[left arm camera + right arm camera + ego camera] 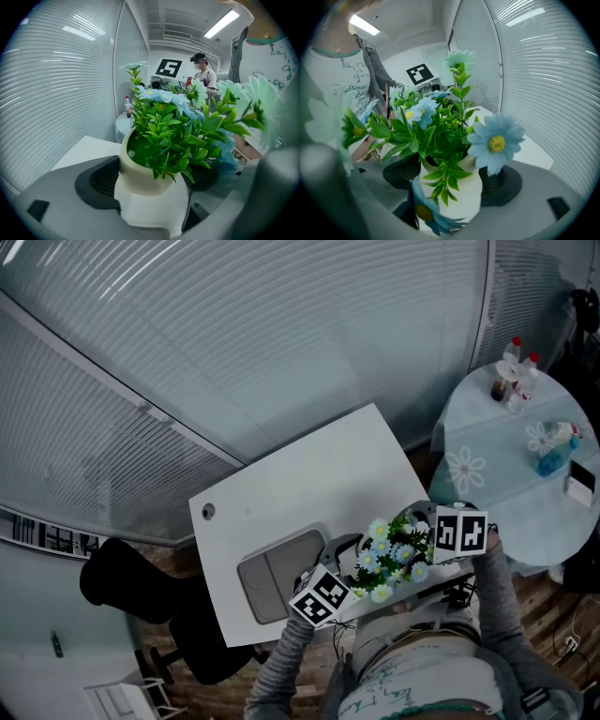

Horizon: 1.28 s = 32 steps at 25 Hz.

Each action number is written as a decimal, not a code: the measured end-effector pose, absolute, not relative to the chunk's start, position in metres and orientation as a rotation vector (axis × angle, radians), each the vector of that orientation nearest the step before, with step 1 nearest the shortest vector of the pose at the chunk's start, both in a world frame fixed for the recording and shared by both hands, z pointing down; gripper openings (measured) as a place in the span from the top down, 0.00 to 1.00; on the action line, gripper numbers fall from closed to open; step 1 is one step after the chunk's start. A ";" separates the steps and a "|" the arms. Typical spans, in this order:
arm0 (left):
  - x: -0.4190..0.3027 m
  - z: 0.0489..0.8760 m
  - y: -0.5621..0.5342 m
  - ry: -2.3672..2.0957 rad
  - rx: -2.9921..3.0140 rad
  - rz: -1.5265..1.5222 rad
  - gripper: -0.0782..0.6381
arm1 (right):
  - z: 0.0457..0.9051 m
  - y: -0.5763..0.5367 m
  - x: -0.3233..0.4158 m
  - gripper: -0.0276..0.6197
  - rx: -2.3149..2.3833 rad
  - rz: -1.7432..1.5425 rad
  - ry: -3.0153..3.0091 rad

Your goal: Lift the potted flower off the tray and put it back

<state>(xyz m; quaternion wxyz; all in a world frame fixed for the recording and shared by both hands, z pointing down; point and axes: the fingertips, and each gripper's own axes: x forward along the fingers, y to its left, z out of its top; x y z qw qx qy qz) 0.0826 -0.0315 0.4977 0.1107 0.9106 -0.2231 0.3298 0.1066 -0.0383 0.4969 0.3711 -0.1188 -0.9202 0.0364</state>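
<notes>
The potted flower (388,557), a cream pot with green leaves and pale blue daisies, is held up over the table's near right corner. It is off the grey tray (279,574) and to the right of it. My left gripper (349,557) is shut on the pot's left side and my right gripper (420,526) on its right side. In the left gripper view the cream pot (140,178) sits squeezed between the black pads (98,183) of that gripper (150,185). In the right gripper view the pot (461,197) is clamped the same way by that gripper (452,185). The pot's base is hidden.
The tray lies on a white table (309,474) close to its near edge. A round table (506,465) with a pale cloth, bottles (514,371) and a blue spray bottle (553,451) stands to the right. A black chair (141,592) is at the left. Another person (202,75) stands far off.
</notes>
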 end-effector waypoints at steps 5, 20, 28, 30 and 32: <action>0.083 0.500 -0.025 -0.725 2.633 0.973 0.31 | 0.496 -0.034 0.107 0.39 -0.367 0.047 -2.348; 0.025 0.491 -0.012 -0.746 2.661 0.973 0.31 | 0.489 -0.022 0.049 0.39 -0.347 0.011 -2.326; -0.052 0.493 0.009 -0.700 2.661 1.001 0.31 | 0.490 0.001 -0.027 0.39 -0.316 0.045 -2.338; -0.067 0.496 0.013 -0.694 2.661 1.003 0.31 | 0.493 0.005 -0.042 0.39 -0.313 0.047 -2.338; -0.081 0.499 0.017 -0.688 2.660 1.007 0.31 | 0.497 0.009 -0.056 0.39 -0.308 0.045 -2.338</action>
